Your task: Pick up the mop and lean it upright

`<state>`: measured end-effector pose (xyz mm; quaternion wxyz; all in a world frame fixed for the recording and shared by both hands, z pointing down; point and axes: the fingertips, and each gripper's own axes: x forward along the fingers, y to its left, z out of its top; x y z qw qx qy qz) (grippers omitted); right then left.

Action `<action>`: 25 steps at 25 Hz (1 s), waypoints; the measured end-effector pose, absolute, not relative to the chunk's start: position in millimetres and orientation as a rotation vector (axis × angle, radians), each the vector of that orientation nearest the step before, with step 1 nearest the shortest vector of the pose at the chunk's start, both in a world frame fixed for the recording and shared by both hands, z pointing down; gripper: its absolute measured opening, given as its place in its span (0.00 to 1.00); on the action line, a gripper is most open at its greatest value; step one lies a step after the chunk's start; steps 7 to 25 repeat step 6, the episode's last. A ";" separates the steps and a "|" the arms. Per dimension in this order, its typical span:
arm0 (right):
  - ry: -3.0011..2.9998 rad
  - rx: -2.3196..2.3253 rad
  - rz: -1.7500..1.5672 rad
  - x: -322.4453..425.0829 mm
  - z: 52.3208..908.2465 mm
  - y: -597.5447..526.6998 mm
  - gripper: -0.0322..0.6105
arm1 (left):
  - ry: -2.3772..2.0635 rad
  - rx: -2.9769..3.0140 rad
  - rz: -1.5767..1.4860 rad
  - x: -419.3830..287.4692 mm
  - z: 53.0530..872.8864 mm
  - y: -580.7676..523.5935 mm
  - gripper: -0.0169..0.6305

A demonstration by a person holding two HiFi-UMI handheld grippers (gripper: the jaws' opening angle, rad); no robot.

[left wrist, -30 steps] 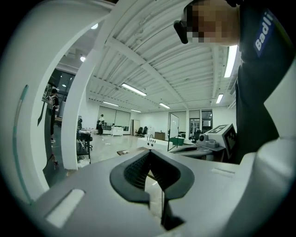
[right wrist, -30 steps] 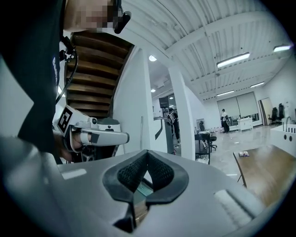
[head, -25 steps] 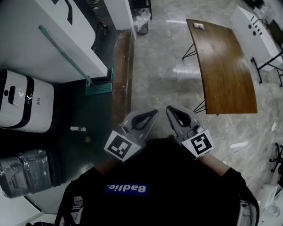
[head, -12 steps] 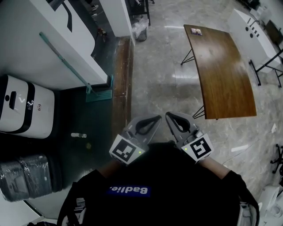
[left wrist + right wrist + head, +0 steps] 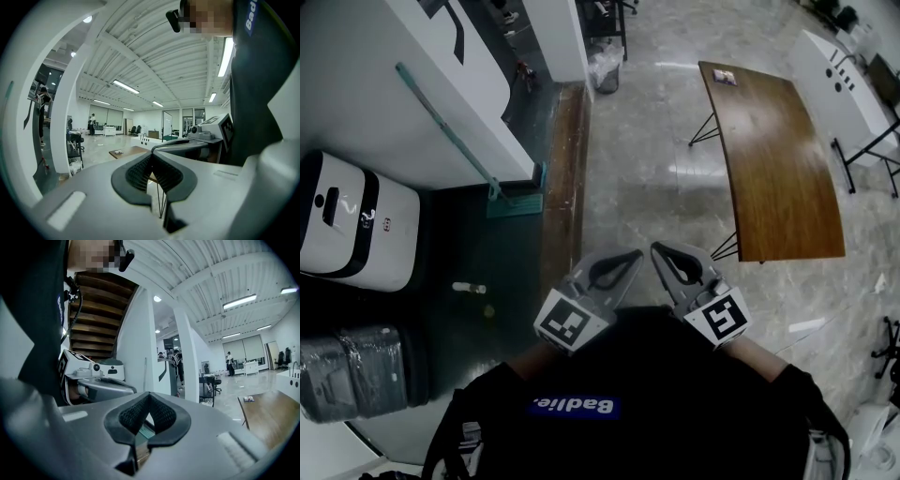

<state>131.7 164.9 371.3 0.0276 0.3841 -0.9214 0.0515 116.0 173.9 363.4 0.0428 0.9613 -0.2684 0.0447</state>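
The mop leans against the white wall at the left of the head view, its teal handle (image 5: 445, 127) sloping down to the flat teal head (image 5: 514, 202) on the dark floor. Both grippers hang close to my chest, well short of it. My left gripper (image 5: 630, 257) is shut with nothing between its fingers, and its ribbed pads (image 5: 140, 169) meet at the tip. My right gripper (image 5: 662, 249) is shut and empty too. In the right gripper view a thin pole (image 5: 144, 371), which looks like the mop handle, stands against the wall beyond my right gripper (image 5: 149, 395).
A long wooden table (image 5: 778, 150) on thin black legs stands to the right. A white machine (image 5: 347, 225) and a wrapped grey bin (image 5: 356, 370) sit at the left. A small bottle (image 5: 469, 288) lies on the dark floor, edged by a wooden strip (image 5: 567, 169).
The head view has shifted slightly. Both grippers stay shut near the chest, and the mop still leans in the same spot.
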 end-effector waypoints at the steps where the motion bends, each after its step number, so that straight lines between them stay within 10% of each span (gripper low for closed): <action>1: -2.846 1.184 0.158 130.5 370.8 164.8 0.05 | -0.820 2.940 0.137 115.0 362.4 174.0 0.06; 25: -2.844 1.165 0.158 125.7 372.6 166.9 0.05 | -0.817 2.934 0.139 111.3 365.6 176.8 0.06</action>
